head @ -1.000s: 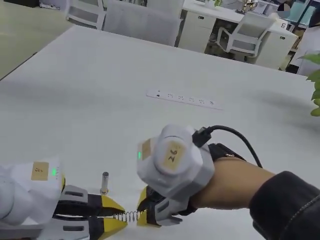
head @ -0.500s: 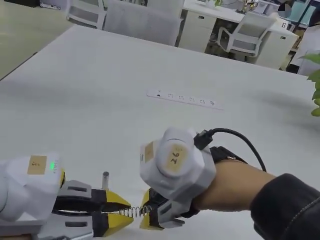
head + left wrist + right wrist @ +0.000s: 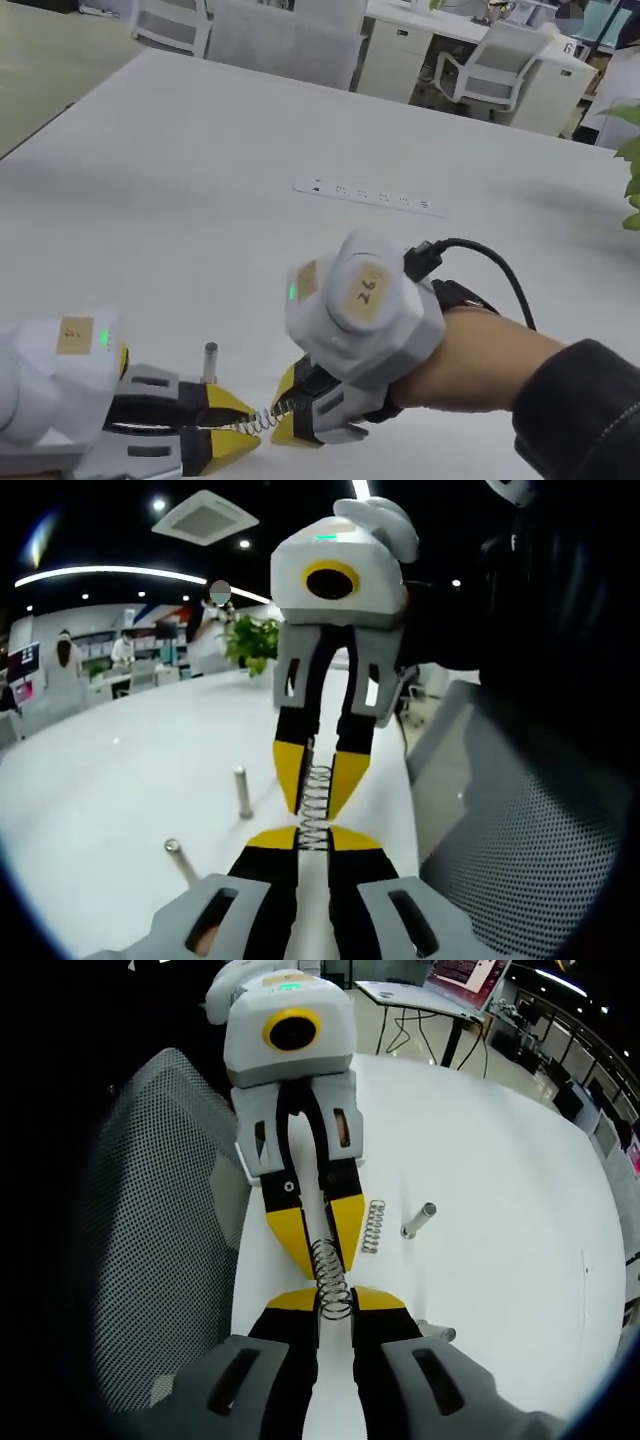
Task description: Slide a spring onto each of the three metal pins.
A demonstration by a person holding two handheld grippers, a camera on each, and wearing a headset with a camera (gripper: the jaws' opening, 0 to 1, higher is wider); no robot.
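One small steel spring hangs just above the white table, gripped at both ends. My left gripper is shut on its left end and my right gripper is shut on its right end, yellow tips facing each other. The left gripper view looks along my left gripper and the spring. A short metal pin stands upright just behind the left jaws; a second pin stands nearer. In the right gripper view a loose spring lies beside a pin on the table.
A white power strip lies further back on the table. Office chairs and desks stand beyond the far edge. A mesh chair back is close to the near edge. A person's hand and dark sleeve hold the right gripper.
The right gripper has shifted slightly right and up, and the spring between the two grippers now slants instead of lying level. Both grips stay as they were.
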